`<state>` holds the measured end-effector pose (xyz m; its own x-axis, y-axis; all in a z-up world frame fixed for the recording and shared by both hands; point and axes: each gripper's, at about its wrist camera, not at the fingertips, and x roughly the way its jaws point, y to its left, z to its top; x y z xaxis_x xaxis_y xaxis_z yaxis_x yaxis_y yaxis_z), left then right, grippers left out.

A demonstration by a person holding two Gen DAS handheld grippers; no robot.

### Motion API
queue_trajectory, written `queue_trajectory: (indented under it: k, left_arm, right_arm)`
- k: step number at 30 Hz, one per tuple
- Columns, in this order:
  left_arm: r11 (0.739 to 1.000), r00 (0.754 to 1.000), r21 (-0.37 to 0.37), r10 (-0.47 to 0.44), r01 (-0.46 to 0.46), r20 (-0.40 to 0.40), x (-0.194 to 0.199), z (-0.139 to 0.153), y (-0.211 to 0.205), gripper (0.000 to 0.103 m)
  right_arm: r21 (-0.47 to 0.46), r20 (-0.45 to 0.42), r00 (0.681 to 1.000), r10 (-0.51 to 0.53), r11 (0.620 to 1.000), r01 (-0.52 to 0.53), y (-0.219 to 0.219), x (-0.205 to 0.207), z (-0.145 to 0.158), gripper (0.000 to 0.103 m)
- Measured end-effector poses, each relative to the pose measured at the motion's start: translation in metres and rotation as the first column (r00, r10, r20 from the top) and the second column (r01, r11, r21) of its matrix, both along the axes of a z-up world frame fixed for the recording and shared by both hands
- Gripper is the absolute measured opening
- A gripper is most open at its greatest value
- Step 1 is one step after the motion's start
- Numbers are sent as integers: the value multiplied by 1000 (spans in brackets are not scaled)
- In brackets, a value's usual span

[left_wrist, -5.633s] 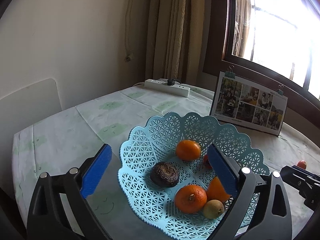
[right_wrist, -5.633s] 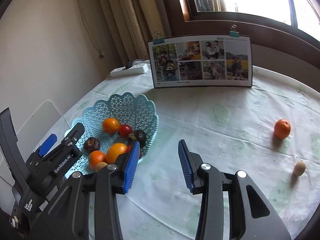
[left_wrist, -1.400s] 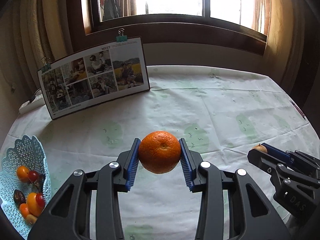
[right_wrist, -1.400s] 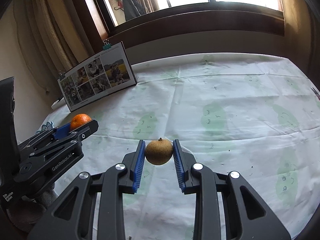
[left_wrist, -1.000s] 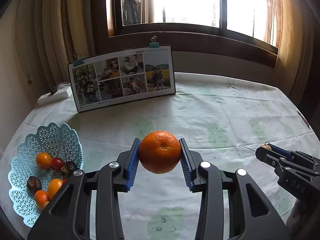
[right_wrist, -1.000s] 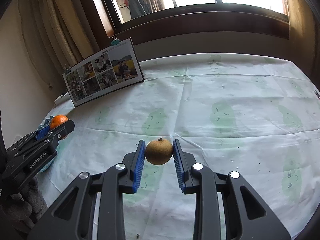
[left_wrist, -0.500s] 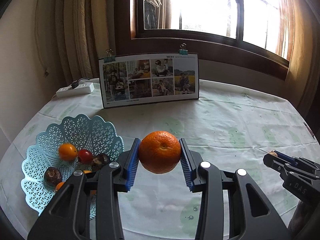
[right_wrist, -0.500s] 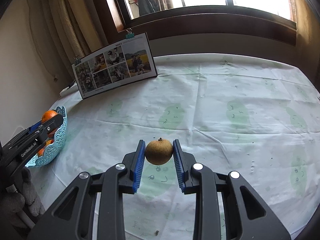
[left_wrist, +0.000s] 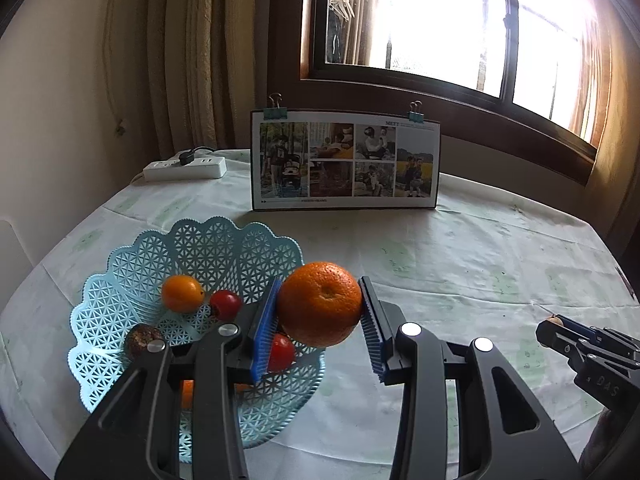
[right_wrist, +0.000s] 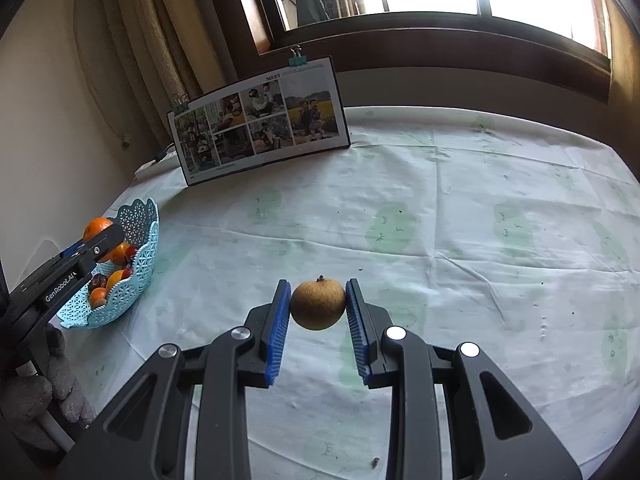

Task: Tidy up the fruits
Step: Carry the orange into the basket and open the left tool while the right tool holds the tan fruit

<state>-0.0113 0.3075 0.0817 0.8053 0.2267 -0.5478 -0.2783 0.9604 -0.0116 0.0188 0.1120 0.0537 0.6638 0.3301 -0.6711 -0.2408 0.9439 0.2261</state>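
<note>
Since half a second ago we have swung our left gripper (left_wrist: pixel 320 324) further toward the pale blue basket (left_wrist: pixel 224 240), so that the orange (left_wrist: pixel 320 304) clamped between its blue ribbed pads now hangs over the basket's near right rim rather than beside it. More of the basket's lattice wall shows than before. Our right gripper (right_wrist: pixel 318 328) keeps its jaws pressed on the small brown fruit (right_wrist: pixel 318 304), held above the tablecloth (right_wrist: pixel 440 220) well to the right of the basket; the basket has drawn closer in that view.

The table is round, covered with a white cloth printed with faint green patches and creased in a grid of fold lines. A photo collage board (left_wrist: pixel 346 160) stands upright at the back, two binder clips on its top edge. A white power strip (left_wrist: pixel 184 168) lies to its left, near beige curtains (left_wrist: pixel 192 60) and a dark-framed window (left_wrist: pixel 440 20) full of glare.

The basket is scalloped openwork plastic. In it lie a smaller orange fruit (left_wrist: pixel 182 293), smooth red cherry tomatoes (left_wrist: pixel 225 305) and a dark, wrinkled round fruit (left_wrist: pixel 140 338). The held orange has dimpled peel; the brown fruit is matte, rough, with a short stem nub.
</note>
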Motion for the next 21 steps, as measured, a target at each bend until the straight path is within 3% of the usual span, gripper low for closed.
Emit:
queue_trajectory:
  k: [21]
  left_arm:
    - [984,987,-74,162,-161,7,-27,-10,90,40]
  right_arm:
    - [-32,18,995,101,994,-100,59,-6,14,29]
